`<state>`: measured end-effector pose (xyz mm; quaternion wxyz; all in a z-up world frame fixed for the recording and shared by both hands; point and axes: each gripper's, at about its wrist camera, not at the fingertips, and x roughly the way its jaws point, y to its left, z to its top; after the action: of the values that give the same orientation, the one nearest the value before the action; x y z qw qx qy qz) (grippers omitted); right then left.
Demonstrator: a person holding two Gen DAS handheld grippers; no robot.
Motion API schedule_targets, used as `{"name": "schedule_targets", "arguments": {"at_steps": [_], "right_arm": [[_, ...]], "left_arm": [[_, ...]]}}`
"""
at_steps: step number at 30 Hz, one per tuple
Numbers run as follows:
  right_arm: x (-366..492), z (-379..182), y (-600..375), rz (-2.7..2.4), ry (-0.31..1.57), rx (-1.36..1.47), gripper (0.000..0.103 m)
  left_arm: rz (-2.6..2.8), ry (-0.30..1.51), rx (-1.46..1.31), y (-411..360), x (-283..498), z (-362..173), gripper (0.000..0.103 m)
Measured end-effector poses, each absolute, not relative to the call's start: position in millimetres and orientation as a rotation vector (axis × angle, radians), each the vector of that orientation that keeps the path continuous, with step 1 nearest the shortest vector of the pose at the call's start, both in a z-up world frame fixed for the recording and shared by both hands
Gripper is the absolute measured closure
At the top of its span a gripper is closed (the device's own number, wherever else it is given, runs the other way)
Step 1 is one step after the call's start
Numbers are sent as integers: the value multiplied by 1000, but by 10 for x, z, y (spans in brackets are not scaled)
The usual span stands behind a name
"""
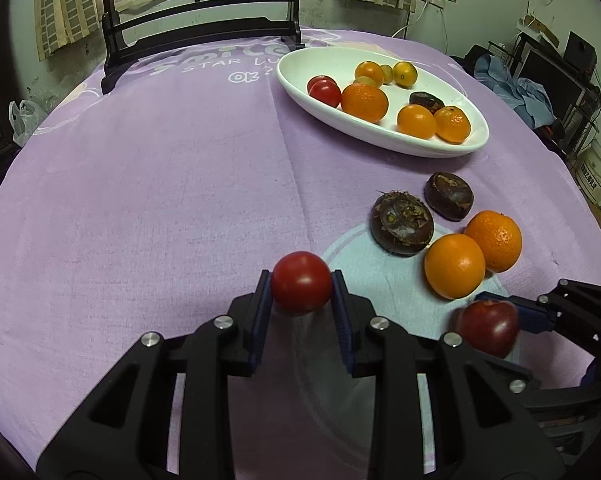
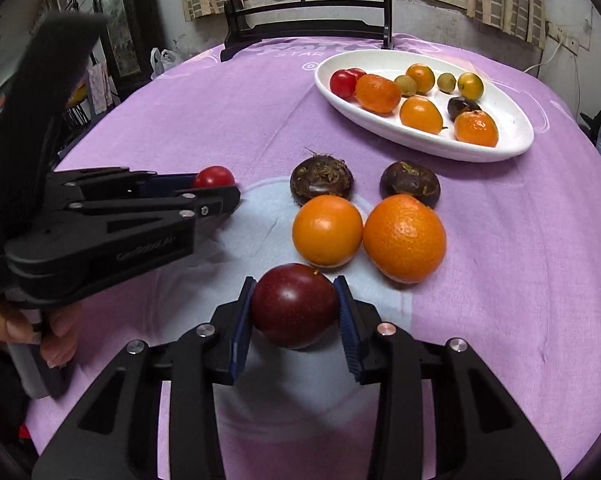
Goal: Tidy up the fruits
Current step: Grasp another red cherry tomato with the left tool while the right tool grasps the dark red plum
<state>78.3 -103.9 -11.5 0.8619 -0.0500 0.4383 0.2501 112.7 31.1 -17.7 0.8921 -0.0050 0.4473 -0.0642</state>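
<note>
My left gripper [image 1: 301, 285] is shut on a small red tomato [image 1: 301, 282], held just above the purple cloth; it also shows in the right wrist view [image 2: 214, 176]. My right gripper [image 2: 296, 306] is shut on a dark red plum [image 2: 295, 305], which also shows in the left wrist view [image 1: 488, 328]. Two oranges [image 2: 327, 230] [image 2: 405, 238] and two dark brown water chestnuts [image 2: 321, 178] [image 2: 410, 182] lie on the cloth ahead of the plum. A white oval dish [image 2: 512, 140] at the back right holds several small fruits.
A dark wooden stand [image 2: 308, 24] with a round panel stands at the table's far edge. The purple cloth [image 1: 140, 200] covers the round table. A person's hand [image 2: 56, 336] holds the left gripper's handle at the left.
</note>
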Motion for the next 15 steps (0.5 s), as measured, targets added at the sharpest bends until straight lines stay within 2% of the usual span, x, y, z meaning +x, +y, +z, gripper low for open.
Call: {"name": "schedule_targets", "arguments": {"at_steps": [6,15], "right_arm": [[732,140,-1417,500,868,-70,64],[1275,656,-1919,425,715,4,64]], "left_arm": [[-122,922,16,270,1099,-130,73],[-209,890,-28,64,1410,391,73]]}}
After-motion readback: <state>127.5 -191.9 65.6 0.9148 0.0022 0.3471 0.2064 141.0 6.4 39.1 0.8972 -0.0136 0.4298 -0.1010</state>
